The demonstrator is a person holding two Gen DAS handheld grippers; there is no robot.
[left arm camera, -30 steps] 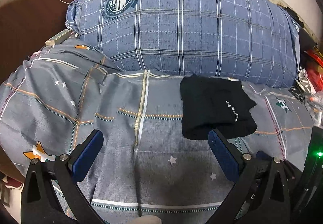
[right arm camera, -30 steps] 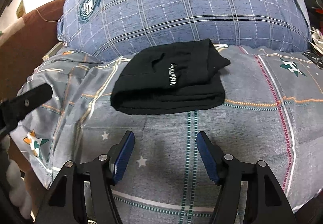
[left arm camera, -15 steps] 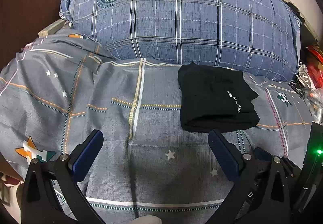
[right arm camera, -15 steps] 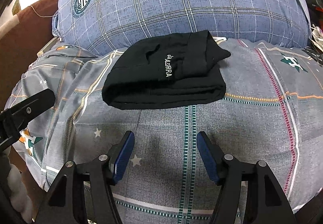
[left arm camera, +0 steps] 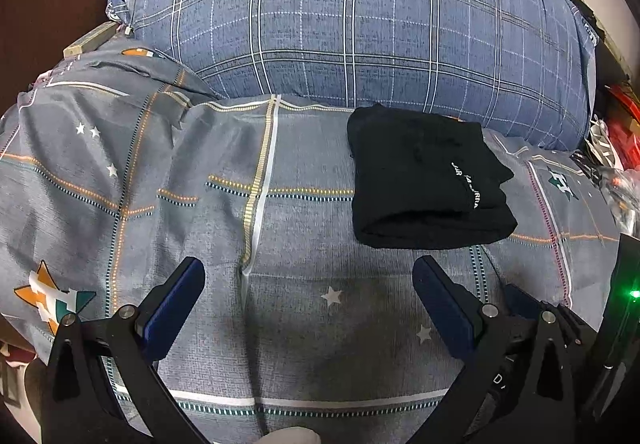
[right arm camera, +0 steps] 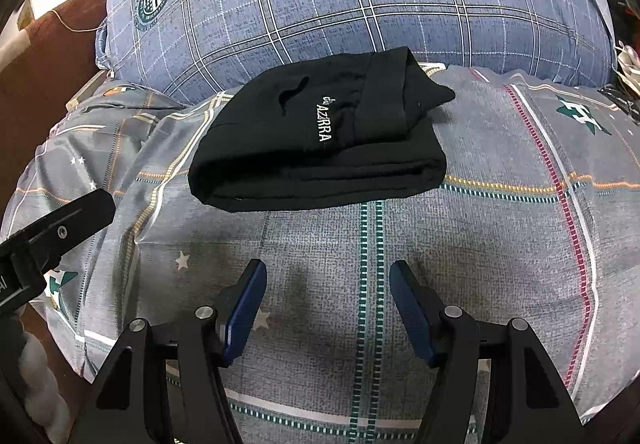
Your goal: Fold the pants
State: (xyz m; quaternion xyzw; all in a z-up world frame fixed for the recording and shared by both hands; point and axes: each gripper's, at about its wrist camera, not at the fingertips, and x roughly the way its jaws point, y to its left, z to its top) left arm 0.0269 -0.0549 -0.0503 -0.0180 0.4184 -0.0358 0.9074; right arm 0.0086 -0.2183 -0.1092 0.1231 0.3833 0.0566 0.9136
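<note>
Right wrist view shows the black fabric pants lying as a compact folded bundle on the grey star-patterned bedsheet, just ahead of the right tongs, whose blue-padded jaws stand apart and hold nothing. Left wrist view places the same bundle ahead and to the right of the left tongs, also spread wide and empty. Beyond the pants sits the big blue plaid pillow.

Judging from the tidy stacked layers, the folding looks essentially done; what is left is at most a squaring-up. To do that well, approach low and press the upper flap flat rather than pinching, since a grab at the rolled near edge could drag the layers open.

White embroidered lettering on the pants reads roughly "AZZRRA", the small mark above it illegible. The pillow's round crest carries ring text too small to read.
</note>
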